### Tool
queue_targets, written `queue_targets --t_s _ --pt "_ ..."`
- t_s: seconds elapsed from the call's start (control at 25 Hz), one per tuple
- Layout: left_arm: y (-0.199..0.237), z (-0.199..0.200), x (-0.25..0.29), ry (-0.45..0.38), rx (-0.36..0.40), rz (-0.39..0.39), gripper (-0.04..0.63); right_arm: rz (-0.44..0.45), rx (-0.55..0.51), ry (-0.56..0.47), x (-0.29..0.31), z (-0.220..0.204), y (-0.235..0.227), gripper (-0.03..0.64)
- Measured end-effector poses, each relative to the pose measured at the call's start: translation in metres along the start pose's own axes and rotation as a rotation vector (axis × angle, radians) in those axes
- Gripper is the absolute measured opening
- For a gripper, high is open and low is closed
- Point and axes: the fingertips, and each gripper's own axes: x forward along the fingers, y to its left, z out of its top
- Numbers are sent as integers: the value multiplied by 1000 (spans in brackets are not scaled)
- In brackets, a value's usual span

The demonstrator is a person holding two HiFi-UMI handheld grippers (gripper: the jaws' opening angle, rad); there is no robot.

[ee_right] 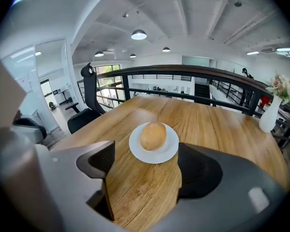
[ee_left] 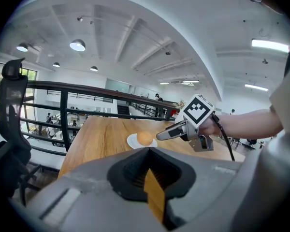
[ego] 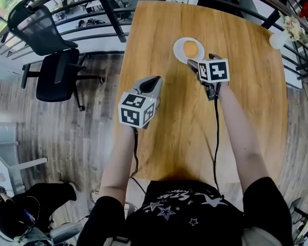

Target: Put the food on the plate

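Note:
A round golden bun [ego: 190, 48] lies on a small white plate [ego: 180, 55] near the far end of the wooden table [ego: 185, 132]. My right gripper [ego: 195, 64] hovers just short of the plate, open, with nothing between its jaws. In the right gripper view the bun [ee_right: 153, 136] sits on the plate [ee_right: 153, 156] just beyond the spread fingers [ee_right: 99, 162]. My left gripper [ego: 150, 82] hangs over the table's left part, shut and empty. The left gripper view shows its jaws [ee_left: 150, 153] closed together, with the bun [ee_left: 144, 138] and the right gripper [ee_left: 170, 132] ahead.
A white vase with flowers [ego: 278, 39] stands at the table's far right corner. A dark railing [ego: 108, 14] runs round the far side. A black office chair [ego: 56, 70] stands on the floor to the left, beyond the table's left edge.

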Motion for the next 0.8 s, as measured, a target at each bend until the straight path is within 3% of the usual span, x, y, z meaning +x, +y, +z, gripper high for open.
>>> queue_targets --t_s 0.4,0.8 --pt "-72 4 -46 -20 57 -12 2 65 69 -102 -99 -20 11 342" --pt "-141 7 -71 -21 59 -6 2 143 111 -138 -171 -53 9 176"
